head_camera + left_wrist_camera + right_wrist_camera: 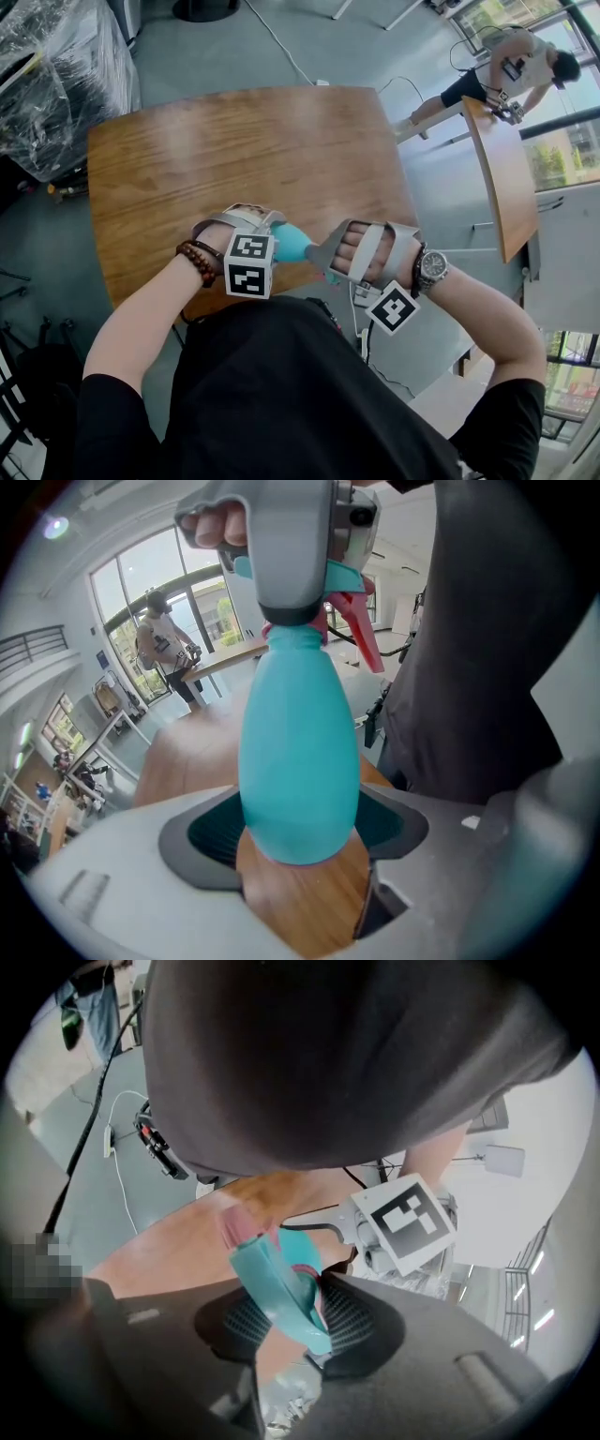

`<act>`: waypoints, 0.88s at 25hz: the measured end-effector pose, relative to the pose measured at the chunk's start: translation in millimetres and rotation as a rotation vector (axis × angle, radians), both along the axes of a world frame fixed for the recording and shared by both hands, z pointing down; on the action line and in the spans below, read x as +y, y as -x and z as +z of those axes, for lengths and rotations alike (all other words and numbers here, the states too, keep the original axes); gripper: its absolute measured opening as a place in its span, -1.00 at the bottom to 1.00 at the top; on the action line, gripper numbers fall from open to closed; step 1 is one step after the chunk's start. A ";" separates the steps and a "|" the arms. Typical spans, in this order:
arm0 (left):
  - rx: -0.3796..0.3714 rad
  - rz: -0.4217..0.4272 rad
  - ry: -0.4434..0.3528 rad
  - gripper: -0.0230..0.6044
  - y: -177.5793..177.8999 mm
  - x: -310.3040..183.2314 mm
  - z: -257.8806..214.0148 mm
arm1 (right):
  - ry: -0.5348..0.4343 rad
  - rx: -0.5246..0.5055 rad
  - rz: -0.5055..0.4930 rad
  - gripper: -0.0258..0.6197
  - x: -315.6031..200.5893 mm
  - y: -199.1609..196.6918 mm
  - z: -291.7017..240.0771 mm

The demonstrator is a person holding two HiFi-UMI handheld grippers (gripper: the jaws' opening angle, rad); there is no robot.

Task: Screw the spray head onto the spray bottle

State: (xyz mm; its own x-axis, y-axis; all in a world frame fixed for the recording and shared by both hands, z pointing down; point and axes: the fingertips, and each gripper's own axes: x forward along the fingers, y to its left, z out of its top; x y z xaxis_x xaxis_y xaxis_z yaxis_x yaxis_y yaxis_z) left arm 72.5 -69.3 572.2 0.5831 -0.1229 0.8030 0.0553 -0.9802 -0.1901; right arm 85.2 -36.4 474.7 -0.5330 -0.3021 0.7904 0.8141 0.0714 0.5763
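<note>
A teal spray bottle [292, 243] hangs over the near edge of the wooden table [253, 150], held between both grippers. My left gripper [300, 834] is shut on the bottle's [300, 761] rounded lower body, pads on both sides. On the bottle's neck sits the teal spray head [339, 577] with a red trigger [364, 639]. My right gripper [286, 1321] is shut on the spray head [279, 1283], which lies tilted between its ribbed pads. In the head view the two grippers meet tip to tip, left gripper [279, 240] and right gripper [328, 259].
A second person [511, 66] works at another wooden table [506, 178] at the back right. Plastic-wrapped goods [56, 75] stand at the far left. A white cable [281, 47] runs across the grey floor beyond the table.
</note>
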 end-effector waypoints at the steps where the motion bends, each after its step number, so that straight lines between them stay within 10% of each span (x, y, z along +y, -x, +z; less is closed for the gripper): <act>1: -0.004 0.000 -0.013 0.29 0.2 -0.6 0.3 | 0.016 0.004 0.013 -0.54 0.6 0.2 0.7; 6: -0.014 -0.030 -0.087 0.28 3.7 -9.2 -0.2 | 0.125 0.014 0.156 -0.54 -2.9 4.9 0.4; 22: -0.021 -0.266 -0.158 0.27 12.7 -39.1 6.3 | 0.724 -0.170 1.119 -0.54 -47.8 12.4 9.9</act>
State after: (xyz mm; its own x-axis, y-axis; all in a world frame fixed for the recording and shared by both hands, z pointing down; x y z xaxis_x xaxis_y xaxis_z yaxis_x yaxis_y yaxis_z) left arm 59.8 -108.5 578.5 0.4970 -0.3935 0.7734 -0.1938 -0.9191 -0.3431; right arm 72.8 -84.2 484.5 -0.3834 -0.1819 0.9055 0.0410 0.9761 0.2135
